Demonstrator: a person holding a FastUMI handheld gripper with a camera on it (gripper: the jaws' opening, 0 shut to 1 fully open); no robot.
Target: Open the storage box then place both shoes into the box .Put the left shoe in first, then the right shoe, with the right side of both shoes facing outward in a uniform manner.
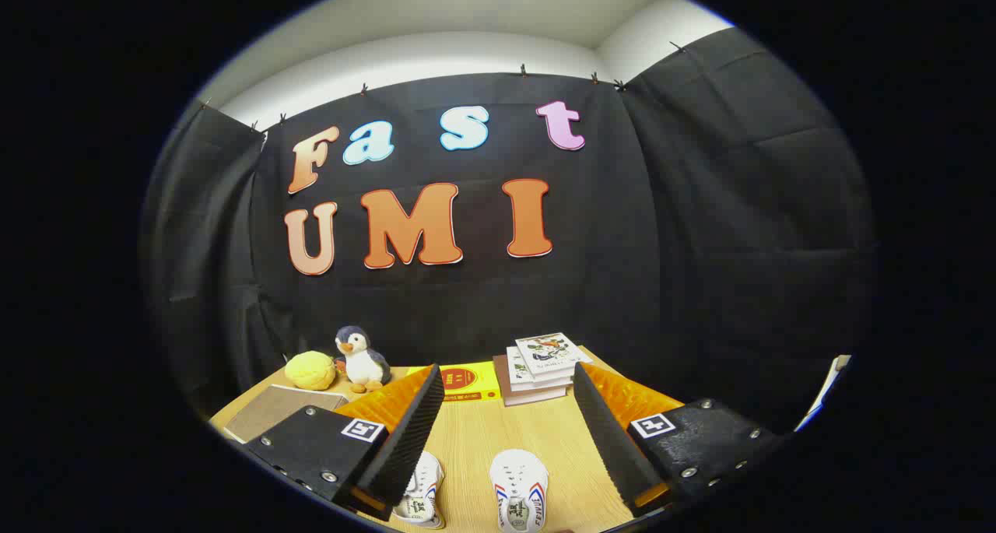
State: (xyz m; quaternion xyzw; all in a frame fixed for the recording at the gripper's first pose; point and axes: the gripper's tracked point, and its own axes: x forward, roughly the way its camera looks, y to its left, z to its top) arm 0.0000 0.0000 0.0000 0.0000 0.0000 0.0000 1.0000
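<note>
The gripper (510,424) hung spread wide, grasping nothing; two white canvas shoes lay on the wooden table (482,447) below its fingers, the right-hand shoe (519,498) between them, the other shoe (420,498) partly under one finger; telling left from right wrongly could spoil the order; no storage box could be made out; a book stack (541,369) and plush penguin (360,359) stood beyond.

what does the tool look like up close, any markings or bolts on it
The tool has two wedge-shaped fingers with finely ribbed inner faces. Each finger is mounted on a black block fixed with round silver bolts. Each block carries a small square white tag printed with a black coded pattern. Ridged orange panels run along the fingers' outer sides. No cables can be seen.
</note>
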